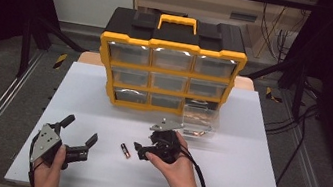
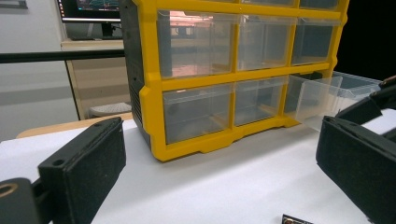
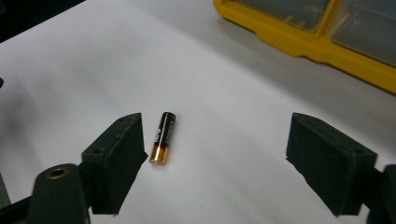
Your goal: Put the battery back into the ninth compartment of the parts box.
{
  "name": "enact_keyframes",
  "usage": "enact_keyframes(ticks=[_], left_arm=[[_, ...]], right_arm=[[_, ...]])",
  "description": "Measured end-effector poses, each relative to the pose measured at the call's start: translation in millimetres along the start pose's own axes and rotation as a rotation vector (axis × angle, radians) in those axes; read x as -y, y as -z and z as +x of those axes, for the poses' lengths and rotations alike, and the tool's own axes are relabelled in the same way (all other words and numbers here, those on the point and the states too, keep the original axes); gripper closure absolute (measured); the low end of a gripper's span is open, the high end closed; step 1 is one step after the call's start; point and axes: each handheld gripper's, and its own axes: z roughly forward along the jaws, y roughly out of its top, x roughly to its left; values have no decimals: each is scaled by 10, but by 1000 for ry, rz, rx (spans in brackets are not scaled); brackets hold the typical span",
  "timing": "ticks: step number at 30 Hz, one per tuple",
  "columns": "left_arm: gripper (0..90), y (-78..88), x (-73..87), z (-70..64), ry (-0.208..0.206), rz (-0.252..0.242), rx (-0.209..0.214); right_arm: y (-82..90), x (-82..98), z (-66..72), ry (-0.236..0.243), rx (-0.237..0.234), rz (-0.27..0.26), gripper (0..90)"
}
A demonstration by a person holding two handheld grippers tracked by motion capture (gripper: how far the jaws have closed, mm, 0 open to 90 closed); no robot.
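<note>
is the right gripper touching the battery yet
Apart. The right gripper view shows the battery lying on the table between the right gripper's open jaws, with a sliver of white beside the nearer one.

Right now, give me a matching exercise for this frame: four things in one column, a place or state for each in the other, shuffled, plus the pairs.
Things
1. battery
2. right gripper
3. left gripper
4. clear drawer

Places or states
A. pulled out of the yellow organizer, bottom right
B. open, low over the battery
C. lying flat on the white table
D. open and empty, at the table's near left

Pairs: 1-C, 2-B, 3-D, 4-A
</note>
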Motion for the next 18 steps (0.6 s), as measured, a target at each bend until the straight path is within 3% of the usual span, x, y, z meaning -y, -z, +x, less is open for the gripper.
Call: enact_keyframes(ticks=[11,18], left_arm=[[14,-4,-2,-5,-9,2,2],[14,-6,-5,-12,-16,4,5]], right_arm=[[-132,46,201,40,-33,27,405],[-221,74,281,34,-69,50,478]])
